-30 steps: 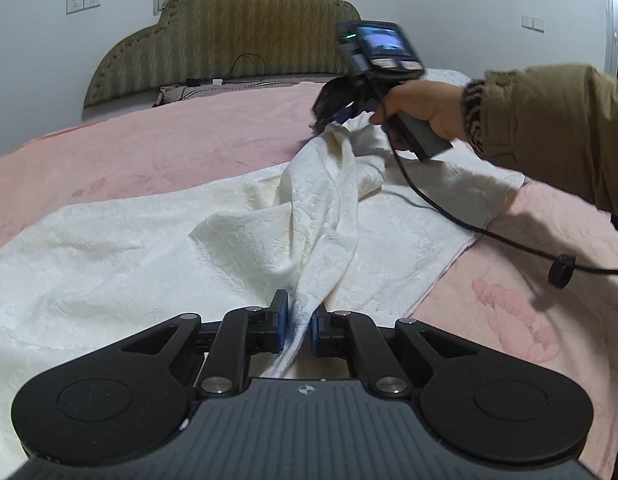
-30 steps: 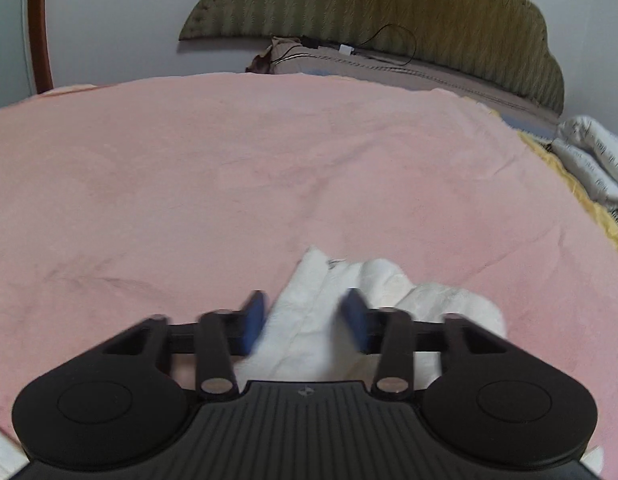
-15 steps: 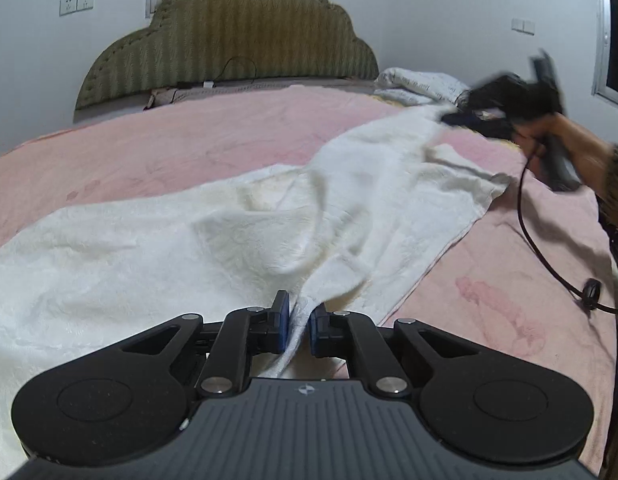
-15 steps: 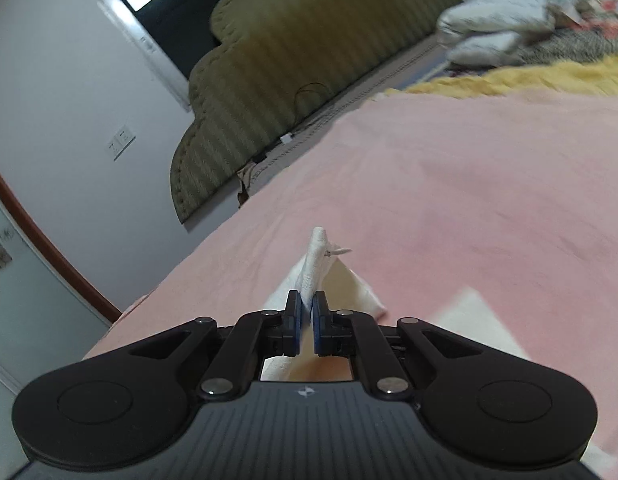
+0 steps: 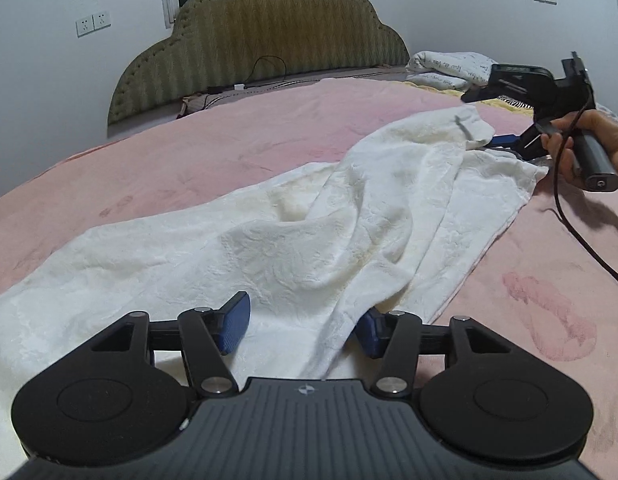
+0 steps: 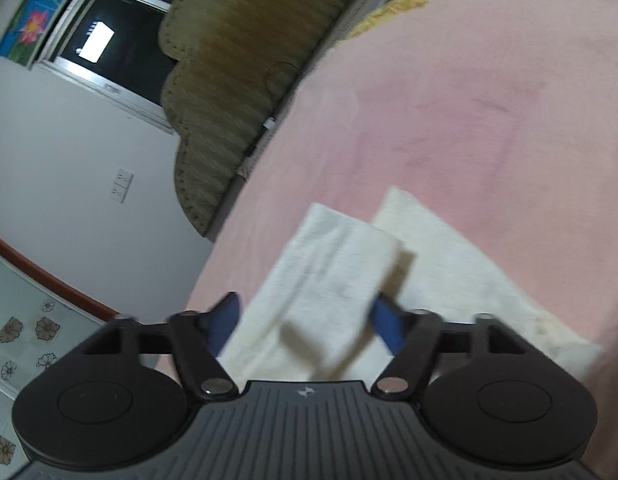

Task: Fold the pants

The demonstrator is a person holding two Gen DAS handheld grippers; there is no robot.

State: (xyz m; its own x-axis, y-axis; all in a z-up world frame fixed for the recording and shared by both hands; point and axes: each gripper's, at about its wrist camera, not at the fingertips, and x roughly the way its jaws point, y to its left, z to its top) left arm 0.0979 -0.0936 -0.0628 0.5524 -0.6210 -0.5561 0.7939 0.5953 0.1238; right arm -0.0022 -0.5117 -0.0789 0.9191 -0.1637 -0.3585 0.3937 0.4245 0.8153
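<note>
Your left gripper (image 5: pixel 301 328) sits low over the near end of the white pants (image 5: pixel 309 236), and its jaws stand wide apart. A ridge of cloth runs between the 2 blue pads (image 5: pixel 233 322), but neither pad presses on it, so you hold nothing there.

The pants lie stretched across the pink bed (image 5: pixel 229 152), running from just in front of your left gripper away toward the far right. The cloth is rumpled, with a raised fold down the middle and a flatter layer beneath it on the right side.

At that far end, your right gripper (image 5: pixel 505 142) is just beside the edge of the pants, with your right hand (image 5: pixel 589 136) wrapped around its handle and a black cable (image 5: pixel 569 220) trailing from it over the bed.

In the right wrist view, which is blurred and tilted, the jaws of the right gripper (image 6: pixel 305 322) are also spread wide. A strip of white cloth (image 6: pixel 329 272) lies between the pads (image 6: pixel 225 316) without being pinched, resting on the bed (image 6: pixel 449 100) with a second layer beside it on the right.

The olive headboard (image 5: pixel 261 44) stands behind the bed.
</note>
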